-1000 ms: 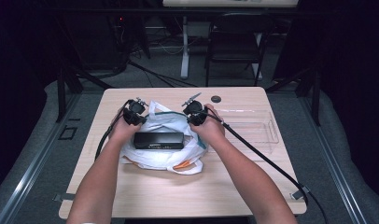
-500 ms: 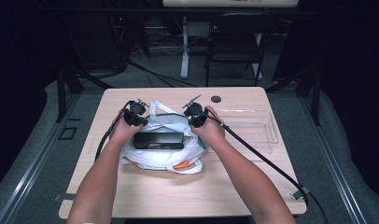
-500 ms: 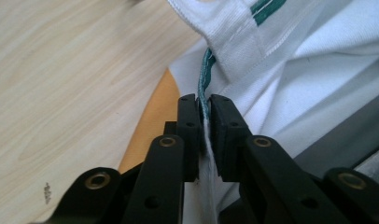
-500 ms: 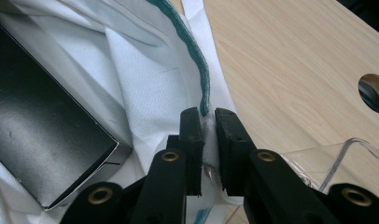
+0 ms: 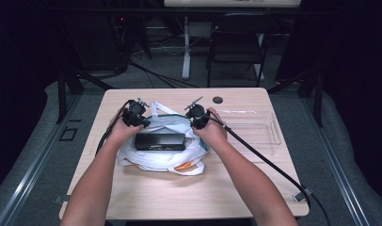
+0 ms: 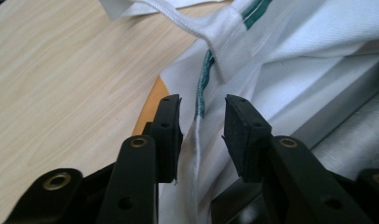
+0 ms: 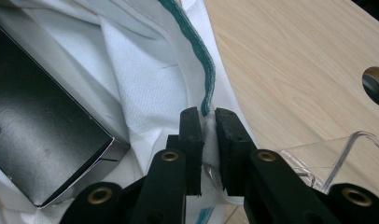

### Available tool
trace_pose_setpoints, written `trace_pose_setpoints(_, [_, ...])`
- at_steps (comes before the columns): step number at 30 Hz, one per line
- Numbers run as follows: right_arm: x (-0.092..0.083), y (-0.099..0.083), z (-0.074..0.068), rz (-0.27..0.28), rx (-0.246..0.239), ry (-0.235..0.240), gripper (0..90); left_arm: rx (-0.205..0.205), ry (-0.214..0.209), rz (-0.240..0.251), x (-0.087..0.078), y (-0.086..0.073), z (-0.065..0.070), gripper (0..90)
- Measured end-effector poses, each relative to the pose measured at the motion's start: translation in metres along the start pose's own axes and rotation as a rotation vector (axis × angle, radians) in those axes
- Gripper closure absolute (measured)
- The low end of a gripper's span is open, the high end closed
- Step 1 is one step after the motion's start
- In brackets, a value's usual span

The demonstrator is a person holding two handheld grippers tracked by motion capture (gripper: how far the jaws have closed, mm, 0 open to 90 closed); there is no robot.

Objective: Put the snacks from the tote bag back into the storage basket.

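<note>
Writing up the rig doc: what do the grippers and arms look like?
Both grippers, left gripper and right gripper, are black, each with two flat jaws, brass-ringed pivot holes and ribbed black pads. A black cable trails from each. Forearms bare, no sleeves.

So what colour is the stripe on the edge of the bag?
Green, on the white bag; the stripe shows best in the right gripper view.

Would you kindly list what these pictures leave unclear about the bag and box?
- High view: the orange thing is mostly under the bag.
- High view: the box label is too small.
- Right gripper view: the box is cut by the left edge.
- Left gripper view: bag contents hidden by cloth.
</note>
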State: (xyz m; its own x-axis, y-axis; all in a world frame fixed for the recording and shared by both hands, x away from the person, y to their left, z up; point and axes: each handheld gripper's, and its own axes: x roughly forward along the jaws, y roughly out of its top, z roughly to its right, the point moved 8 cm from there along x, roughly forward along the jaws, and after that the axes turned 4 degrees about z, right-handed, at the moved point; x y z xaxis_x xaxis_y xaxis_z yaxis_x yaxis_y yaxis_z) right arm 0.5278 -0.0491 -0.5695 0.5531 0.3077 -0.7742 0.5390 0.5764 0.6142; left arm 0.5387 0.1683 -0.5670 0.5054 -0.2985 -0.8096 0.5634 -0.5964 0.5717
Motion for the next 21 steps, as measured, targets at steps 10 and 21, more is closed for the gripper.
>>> trace_pose_setpoints(10, [0.0,-0.001,-0.001,0.0,0.002,0.002,81.6,0.0,0.029,0.078,-0.035,0.002,-0.007,60.0])
trace_pose_setpoints(21, [-0.008,0.003,-0.002,0.025,-0.015,0.015,78.7,0.042,0.012,0.065,-0.068,-0.002,-0.011,53.3])
